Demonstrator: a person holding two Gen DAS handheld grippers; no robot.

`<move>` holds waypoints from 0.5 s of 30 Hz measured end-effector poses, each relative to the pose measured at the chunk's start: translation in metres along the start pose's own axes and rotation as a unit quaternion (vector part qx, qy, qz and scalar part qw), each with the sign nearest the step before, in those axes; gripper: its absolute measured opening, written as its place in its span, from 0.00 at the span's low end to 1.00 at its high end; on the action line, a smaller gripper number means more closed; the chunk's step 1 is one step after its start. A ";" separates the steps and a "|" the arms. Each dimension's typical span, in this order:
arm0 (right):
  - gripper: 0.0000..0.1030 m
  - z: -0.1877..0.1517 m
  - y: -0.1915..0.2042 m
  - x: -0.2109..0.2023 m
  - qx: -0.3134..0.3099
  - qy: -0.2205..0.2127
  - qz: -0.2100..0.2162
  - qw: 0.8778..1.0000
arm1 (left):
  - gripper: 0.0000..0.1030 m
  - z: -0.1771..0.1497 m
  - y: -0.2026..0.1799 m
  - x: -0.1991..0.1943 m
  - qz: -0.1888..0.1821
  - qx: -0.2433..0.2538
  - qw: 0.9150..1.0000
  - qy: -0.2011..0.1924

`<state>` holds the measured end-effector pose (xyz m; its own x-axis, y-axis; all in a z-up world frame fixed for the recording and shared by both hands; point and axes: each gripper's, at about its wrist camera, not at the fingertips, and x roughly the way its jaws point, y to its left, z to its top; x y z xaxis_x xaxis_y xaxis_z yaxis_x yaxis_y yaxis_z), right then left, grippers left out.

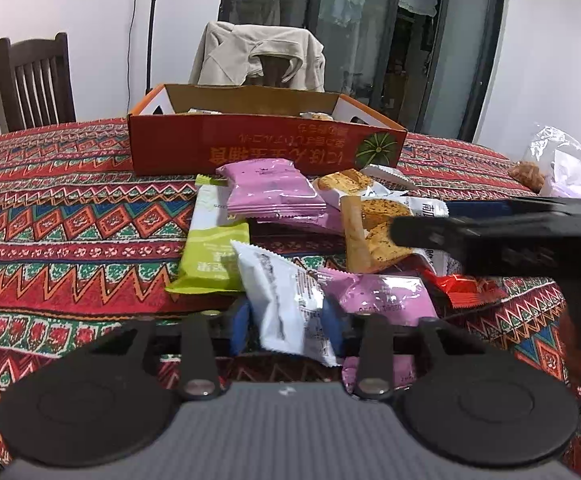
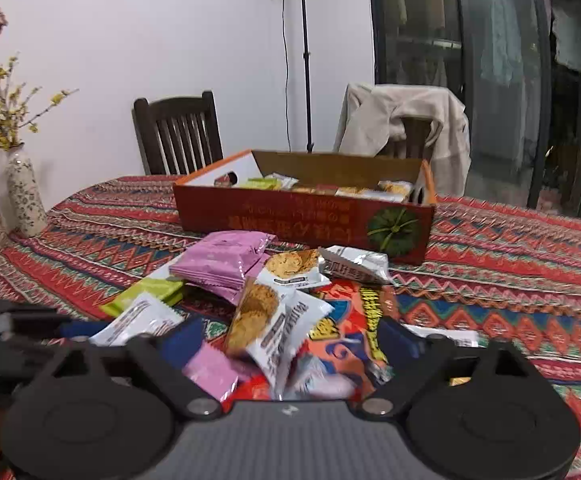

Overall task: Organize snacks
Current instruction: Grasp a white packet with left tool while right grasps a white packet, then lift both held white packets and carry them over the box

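A heap of snack packets lies on the patterned tablecloth (image 1: 50, 208) in front of an orange cardboard box (image 1: 266, 148) that holds several packets. My left gripper (image 1: 286, 320) is low at the near side of the heap, its blue pads pressed on a white packet (image 1: 282, 296). Around it lie a green packet (image 1: 214, 256) and pink packets (image 1: 270, 188). My right gripper (image 2: 288, 340) stands open over the heap, its jaws on either side of a biscuit packet (image 2: 266, 324) and an orange packet (image 2: 354, 320) without pressing them. Its dark body reaches in from the right in the left wrist view.
Behind the box (image 2: 290, 220) stand a dark wooden chair (image 2: 178, 132) and a chair draped with a beige jacket (image 2: 402, 120). A vase with yellow twigs (image 2: 24, 196) is at the table's left edge. A clear plastic bag (image 1: 558, 164) lies far right.
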<state>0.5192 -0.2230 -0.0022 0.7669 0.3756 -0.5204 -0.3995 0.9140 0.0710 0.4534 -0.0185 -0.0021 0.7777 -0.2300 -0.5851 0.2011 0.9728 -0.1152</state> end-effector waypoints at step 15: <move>0.13 0.000 0.019 -0.025 0.002 -0.040 0.035 0.999 | 0.12 0.003 -0.007 -0.054 -0.013 0.012 0.998 -0.053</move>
<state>0.4924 -0.2156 0.0121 0.7744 0.4500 -0.4448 -0.4524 0.8853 0.1081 0.4122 -0.0127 0.0327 0.8303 -0.2574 -0.4943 0.2344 0.9660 -0.1092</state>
